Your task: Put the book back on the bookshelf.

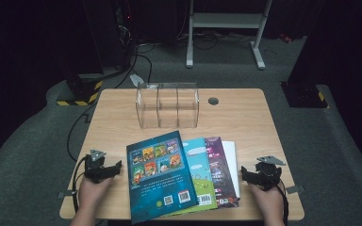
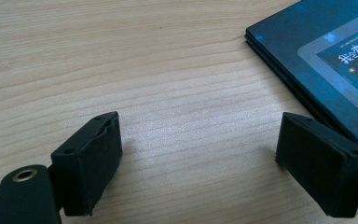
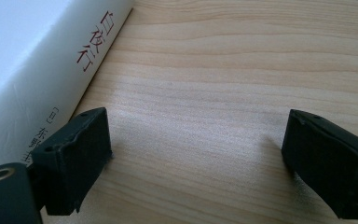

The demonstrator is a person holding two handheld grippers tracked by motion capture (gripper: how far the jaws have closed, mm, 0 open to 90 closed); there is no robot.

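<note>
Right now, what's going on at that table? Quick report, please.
Left gripper open, resting beside the dark blue book. Right gripper open, beside the white book. Books fanned out, untouched. Clear organizer behind them; nothing in the way.

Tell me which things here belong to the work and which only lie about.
Belong to the work:
dark blue book
light blue book
purple book
white book
clear divided box

Only lying about:
grey disc set in the table
white frame on the floor
</note>
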